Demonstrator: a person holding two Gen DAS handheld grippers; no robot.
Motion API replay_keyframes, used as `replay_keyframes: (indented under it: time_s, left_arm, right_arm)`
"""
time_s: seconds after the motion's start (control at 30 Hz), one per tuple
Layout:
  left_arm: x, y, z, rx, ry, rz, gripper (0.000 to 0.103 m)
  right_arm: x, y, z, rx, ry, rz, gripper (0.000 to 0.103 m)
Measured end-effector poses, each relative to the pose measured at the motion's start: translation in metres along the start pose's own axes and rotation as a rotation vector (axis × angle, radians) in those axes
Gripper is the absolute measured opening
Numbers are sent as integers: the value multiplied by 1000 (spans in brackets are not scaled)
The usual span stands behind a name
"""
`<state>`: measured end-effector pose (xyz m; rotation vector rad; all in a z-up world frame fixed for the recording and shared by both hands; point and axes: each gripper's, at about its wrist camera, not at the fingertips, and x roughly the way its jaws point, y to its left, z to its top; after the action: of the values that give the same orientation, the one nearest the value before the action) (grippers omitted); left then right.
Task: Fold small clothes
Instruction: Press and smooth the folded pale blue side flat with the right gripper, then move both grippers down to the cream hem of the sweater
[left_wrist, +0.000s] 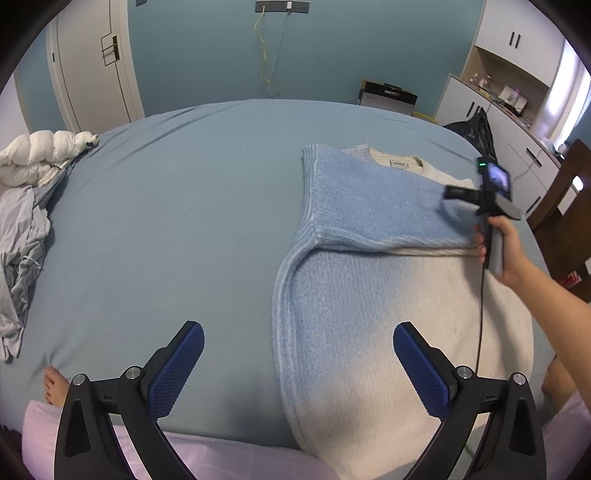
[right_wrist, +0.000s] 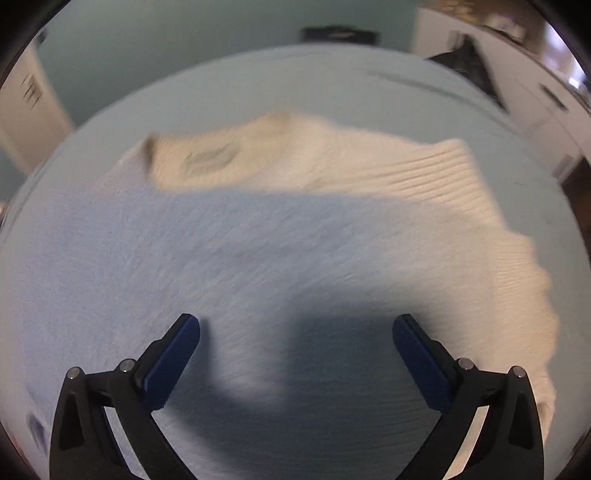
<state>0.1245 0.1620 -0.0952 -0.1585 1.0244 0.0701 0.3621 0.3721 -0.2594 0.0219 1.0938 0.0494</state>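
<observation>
A knitted sweater (left_wrist: 369, 206), pale blue fading to cream, lies flat on the bed on the right. One blue sleeve is folded across its chest, below the cream collar with its label (left_wrist: 399, 162). My left gripper (left_wrist: 297, 332) is open above the sweater's left side seam, nothing between its blue pads. A hand (left_wrist: 506, 243) holds the right gripper over the sweater's right shoulder. In the blurred right wrist view, my right gripper (right_wrist: 295, 325) stands open over the sweater (right_wrist: 258, 240), empty, its shadow on the knit.
The blue bed sheet (left_wrist: 166, 203) stretches left of the sweater. A white puffy jacket (left_wrist: 40, 155) and grey clothes (left_wrist: 22, 236) lie at the left edge. A black bag (left_wrist: 476, 129), white cabinets (left_wrist: 498, 92) and a wooden chair (left_wrist: 565, 206) stand at the right. A bare foot (left_wrist: 55, 384) rests nearby.
</observation>
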Motion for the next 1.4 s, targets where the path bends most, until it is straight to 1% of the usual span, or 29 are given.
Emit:
replay_keyframes:
  time_s: [0.03, 0.1, 0.13, 0.17, 0.2, 0.23, 0.27, 0.3, 0.37, 0.4, 0.43, 0.57, 0.63, 0.67, 0.73, 0.77, 0.8, 0.83, 0.87, 0.9, 0.97, 1.0, 1.03, 1.1, 1.13, 1.17, 1.23, 1.37, 1.4]
  left_arm:
    - [1, 0, 1, -1, 1, -1, 103]
    - [4, 0, 1, -5, 11, -4, 103]
    - [6, 0, 1, -5, 16, -4, 103]
    - [7, 0, 1, -4, 21, -4, 103]
    - [9, 0, 1, -3, 26, -2, 103]
    - [10, 1, 1, -1, 29, -1, 103]
    - [10, 0, 0, -1, 30, 1, 103]
    - [10, 1, 0, 0, 30, 2, 103]
    - [10, 1, 0, -1, 30, 2, 103]
    - [10, 0, 0, -1, 30, 1, 103]
    - [10, 0, 0, 1, 30, 1, 103]
    - [11, -3, 0, 7, 34, 6, 103]
    - [11, -5, 0, 11, 35, 8, 103]
    - [11, -5, 0, 14, 35, 8, 103]
    - [11, -5, 0, 15, 35, 9, 103]
    - [11, -4, 0, 15, 37, 7, 103]
    - [12, -3, 0, 12, 40, 5, 103]
    - [12, -2, 0, 7, 44, 1, 103]
    - [14, -1, 1, 1, 48, -2, 103]
    - [15, 0, 1, -6, 52, -8, 103]
    - [16, 3, 0, -20, 62, -26, 103]
    - [16, 5, -1, -24, 68, -35, 103]
    - [16, 6, -3, -28, 73, -43, 103]
    - [13, 9, -10, -32, 81, -46, 103]
    - [10, 11, -14, -35, 90, -51, 103]
    - [6, 14, -17, -38, 94, -58, 103]
    - [-6, 19, -24, -43, 85, -83, 103]
    - [-31, 24, -38, -32, 61, -86, 103]
    - [-39, 24, -42, -25, 55, -93, 103]
  right_arm:
    - [-9, -19, 1, 62, -27, -31, 102]
    - [-18, -54, 2, 170, -42, -76, 102]
    - [-16, -94, -1, 273, 3, -134, 102]
    - [-16, -94, -1, 273, 3, -134, 102]
    - [-9, -115, -5, 310, 59, -150, 102]
    - [1, -129, -7, 332, 111, -114, 103]
    - [2, -140, -9, 332, 131, -49, 102]
    - [-3, -143, -10, 311, 129, -34, 102]
    - [-25, -140, -15, 242, 104, -51, 102]
    - [-31, -136, -8, 213, 87, -64, 102]
    - [-43, -126, -13, 170, 57, -54, 102]
    - [-90, -84, -55, -49, -10, 64, 102]
    - [-103, -63, -81, -183, 1, 91, 102]
    - [-103, -57, -94, -228, 20, 80, 102]
    - [-87, -58, -107, -269, 64, 35, 102]
    - [-77, -69, -111, -267, 86, 34, 102]
    - [-76, -82, -103, -252, 86, 50, 102]
    - [-81, -88, -105, -236, 63, 74, 102]
    - [-87, -94, -114, -233, 20, 93, 102]
    - [-85, -96, -116, -248, 4, 87, 102]
    - [-102, -99, -140, -290, -27, 52, 102]
    - [-101, -104, -137, -280, -20, 43, 102]
    - [-108, -106, -139, -253, 15, 34, 102]
    - [-119, -114, -132, -191, 130, 26, 102]
    - [-129, -124, -131, -168, 171, 21, 102]
    - [-146, -129, -134, -153, 184, 11, 102]
    - [-182, -139, -135, -146, 176, -3, 102]
    - [-272, -156, -163, -157, 161, -12, 102]
    - [-288, -159, -161, -158, 161, -15, 102]
